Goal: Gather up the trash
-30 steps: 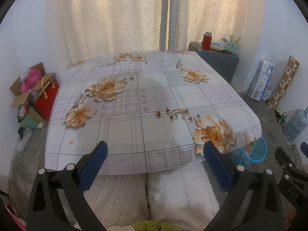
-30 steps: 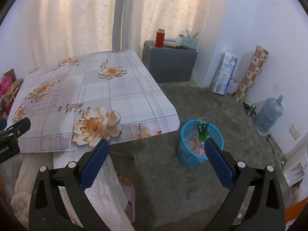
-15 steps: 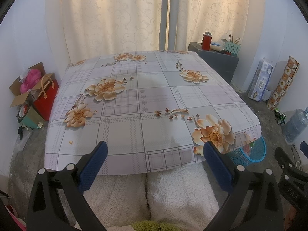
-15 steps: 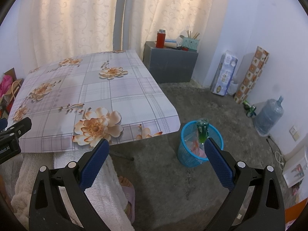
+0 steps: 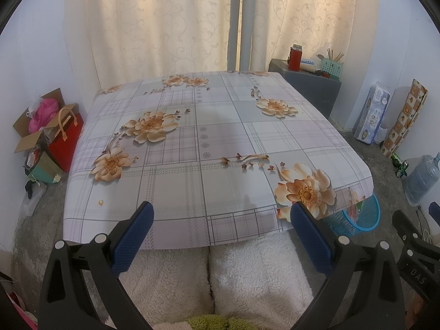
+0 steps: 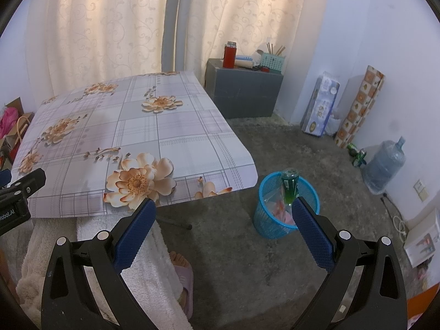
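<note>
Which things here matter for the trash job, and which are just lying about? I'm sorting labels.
Job: blue basket, green bottle in it, left gripper, right gripper, both open.

Lying about: red flask, water jug, tissue pack, red bag.

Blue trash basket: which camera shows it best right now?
The right wrist view. There the blue trash basket stands whole on the floor beside the table, with a green bottle sticking out of it. The left wrist view catches only part of it, half hidden behind the tablecloth corner.
</note>
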